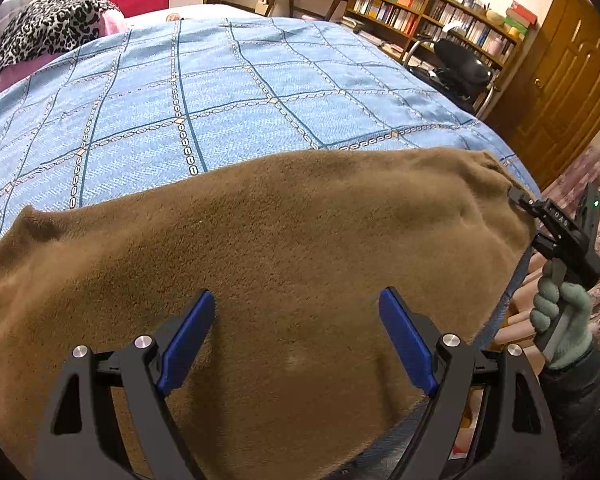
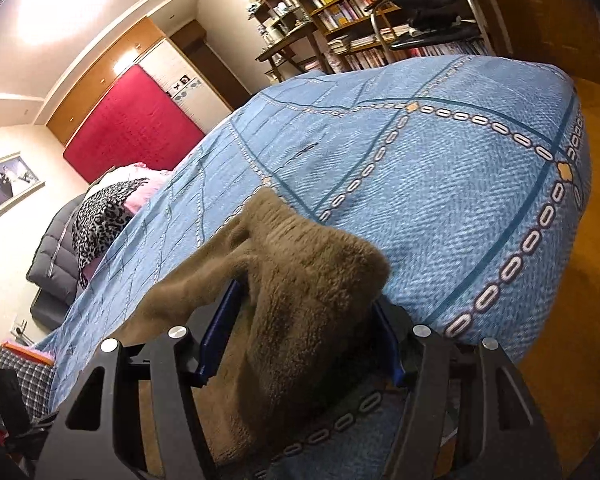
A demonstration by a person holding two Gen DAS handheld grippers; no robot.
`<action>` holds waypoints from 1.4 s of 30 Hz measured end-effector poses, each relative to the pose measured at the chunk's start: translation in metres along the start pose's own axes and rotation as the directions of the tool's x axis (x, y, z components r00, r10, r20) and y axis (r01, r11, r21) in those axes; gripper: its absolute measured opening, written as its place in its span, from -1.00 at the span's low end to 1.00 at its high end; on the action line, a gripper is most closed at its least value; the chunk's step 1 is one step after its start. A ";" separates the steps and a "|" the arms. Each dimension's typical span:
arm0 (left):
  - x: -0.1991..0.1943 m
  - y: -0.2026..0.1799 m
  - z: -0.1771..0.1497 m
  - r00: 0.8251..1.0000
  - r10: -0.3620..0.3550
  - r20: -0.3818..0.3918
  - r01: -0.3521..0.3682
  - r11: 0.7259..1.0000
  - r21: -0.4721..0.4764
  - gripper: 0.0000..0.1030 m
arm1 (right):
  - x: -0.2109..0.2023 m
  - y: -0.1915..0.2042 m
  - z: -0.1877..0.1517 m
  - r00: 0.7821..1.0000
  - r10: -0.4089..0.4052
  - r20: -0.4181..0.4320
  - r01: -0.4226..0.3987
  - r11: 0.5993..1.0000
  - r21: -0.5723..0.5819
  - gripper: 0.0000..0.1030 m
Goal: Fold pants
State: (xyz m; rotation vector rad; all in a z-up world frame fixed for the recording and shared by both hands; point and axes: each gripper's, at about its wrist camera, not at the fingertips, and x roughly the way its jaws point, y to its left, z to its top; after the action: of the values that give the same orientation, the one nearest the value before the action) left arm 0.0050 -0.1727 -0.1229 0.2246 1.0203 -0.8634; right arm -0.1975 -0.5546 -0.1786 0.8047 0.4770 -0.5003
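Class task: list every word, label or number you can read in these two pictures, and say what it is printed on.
"DAS": white letters on the black right tool, possibly part of a longer word.
Book spines on the bookshelf: too small to read.
Nothing else readable.

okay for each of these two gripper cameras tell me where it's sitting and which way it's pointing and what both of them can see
Left wrist: on the left gripper, looking down across the brown pants; its open blue fingers, the right gripper and a gloved hand show.
Right wrist: on the right gripper, at the bed's corner, facing the red headboard; its own fingers flank the pants' end.
Shared: pants, blue bedspread, bookshelf, headboard.
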 end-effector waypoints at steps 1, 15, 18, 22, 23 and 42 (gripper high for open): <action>-0.001 0.000 0.000 1.000 -0.001 0.003 0.001 1.000 0.000 0.62 | 0.003 0.000 -0.001 1.000 -0.011 -0.001 0.011 1.000 -0.002 0.22; -0.020 0.013 0.003 0.999 -0.021 0.045 0.023 0.998 -0.064 0.62 | -0.034 0.087 0.010 0.996 0.064 0.066 -0.053 0.986 -0.157 -0.38; -0.027 0.018 0.005 0.998 -0.022 0.064 0.027 0.997 -0.077 0.62 | -0.048 0.124 0.007 0.991 0.105 0.088 -0.081 0.967 -0.242 -0.38; -0.040 0.028 0.005 0.995 -0.038 0.096 0.049 0.993 -0.110 0.62 | -0.060 0.187 -0.015 0.984 0.147 0.096 -0.100 0.917 -0.387 -0.38; -0.043 0.031 0.005 0.994 -0.039 0.103 0.051 0.992 -0.116 0.62 | -0.060 0.200 -0.021 0.983 0.157 0.093 -0.105 0.902 -0.419 -0.38; -0.078 0.092 -0.019 0.984 -0.034 0.174 0.081 0.958 -0.275 0.62 | 0.013 0.308 -0.172 0.971 0.125 -0.204 -0.233 0.677 -0.698 -0.38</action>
State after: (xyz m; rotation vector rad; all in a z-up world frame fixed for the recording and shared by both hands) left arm 0.0406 -0.0606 -0.0893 -0.1184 0.9823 -0.7652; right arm -0.0431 -0.2427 -0.1187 0.1076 0.6585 -0.0362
